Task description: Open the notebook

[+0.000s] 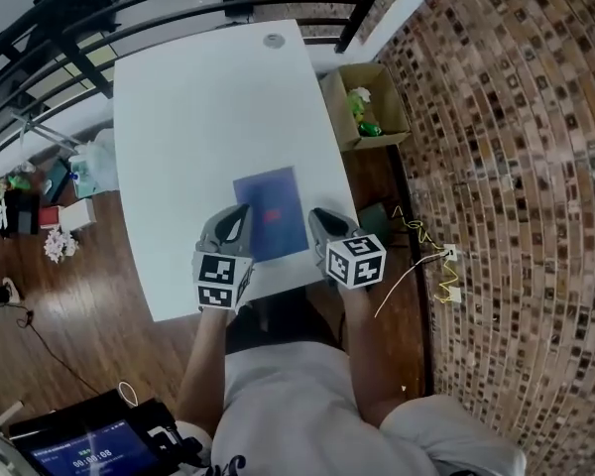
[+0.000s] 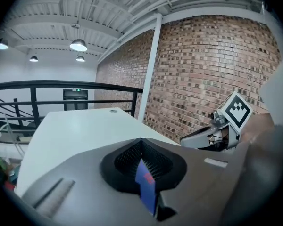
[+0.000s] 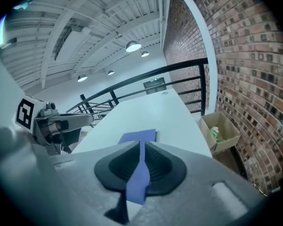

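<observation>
The blue notebook lies closed and flat on the white table, near its front edge, with a small red mark at the middle of its cover. It looks thin and light, with a pliable cover that probably slides easily on the smooth top, so one side likely needs pinning while a jaw tip catches the free cover edge; which long edge is the spine cannot be told. The left gripper sits at the notebook's near left corner and the right gripper at its near right corner. Only the gripper views show the jaws. The left gripper's stand a narrow slit apart, with the red-marked cover showing through, and the right gripper's are likewise nearly together, with blue in the slit. Neither seems to hold anything. The head view alone shows both grippers flanking the book, and a cardboard box on the floor beside the table.
</observation>
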Tool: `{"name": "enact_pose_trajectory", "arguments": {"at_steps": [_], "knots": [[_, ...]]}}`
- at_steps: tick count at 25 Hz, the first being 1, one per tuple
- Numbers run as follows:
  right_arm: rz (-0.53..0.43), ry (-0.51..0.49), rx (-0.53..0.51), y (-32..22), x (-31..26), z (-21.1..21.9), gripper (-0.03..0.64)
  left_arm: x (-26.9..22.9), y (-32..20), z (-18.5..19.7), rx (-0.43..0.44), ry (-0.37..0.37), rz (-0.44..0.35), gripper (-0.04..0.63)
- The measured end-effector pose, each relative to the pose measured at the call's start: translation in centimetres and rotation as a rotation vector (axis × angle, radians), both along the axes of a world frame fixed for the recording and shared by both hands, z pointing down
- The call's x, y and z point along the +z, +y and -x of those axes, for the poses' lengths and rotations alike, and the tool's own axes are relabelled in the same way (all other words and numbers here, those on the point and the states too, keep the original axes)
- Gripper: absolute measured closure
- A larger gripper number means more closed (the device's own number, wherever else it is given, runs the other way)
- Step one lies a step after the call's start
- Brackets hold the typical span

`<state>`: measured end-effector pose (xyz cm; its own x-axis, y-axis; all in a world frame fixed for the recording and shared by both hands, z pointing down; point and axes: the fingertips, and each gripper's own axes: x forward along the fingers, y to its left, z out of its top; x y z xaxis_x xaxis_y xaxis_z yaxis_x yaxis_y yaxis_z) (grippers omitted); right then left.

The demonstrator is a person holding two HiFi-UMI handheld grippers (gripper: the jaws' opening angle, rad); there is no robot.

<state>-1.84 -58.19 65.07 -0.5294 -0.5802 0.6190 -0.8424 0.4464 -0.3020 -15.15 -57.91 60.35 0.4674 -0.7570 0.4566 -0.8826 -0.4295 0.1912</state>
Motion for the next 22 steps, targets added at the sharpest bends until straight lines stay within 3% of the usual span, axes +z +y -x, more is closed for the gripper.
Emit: {"name": "enact_pose_trajectory", "arguments": {"at_steps": [6,11,22], "knots": [[0.05,0.032,-0.035,1.0,3.1,0.0,0.555,3.2,-0.2,-0.3,-0.005,-0.015,0.04,0.58],[0.069,0.068,-0.077,0.8,5.7,0.9,0.449,4.8,-0.1,-0.8,0.001,-0.017,0.082,0.58],[0.13,0.075,-0.108,0.5,8.5,2.3,0.448,6.2,0.2,0.2,-0.032,-0.029,0.115,0.58]]}}
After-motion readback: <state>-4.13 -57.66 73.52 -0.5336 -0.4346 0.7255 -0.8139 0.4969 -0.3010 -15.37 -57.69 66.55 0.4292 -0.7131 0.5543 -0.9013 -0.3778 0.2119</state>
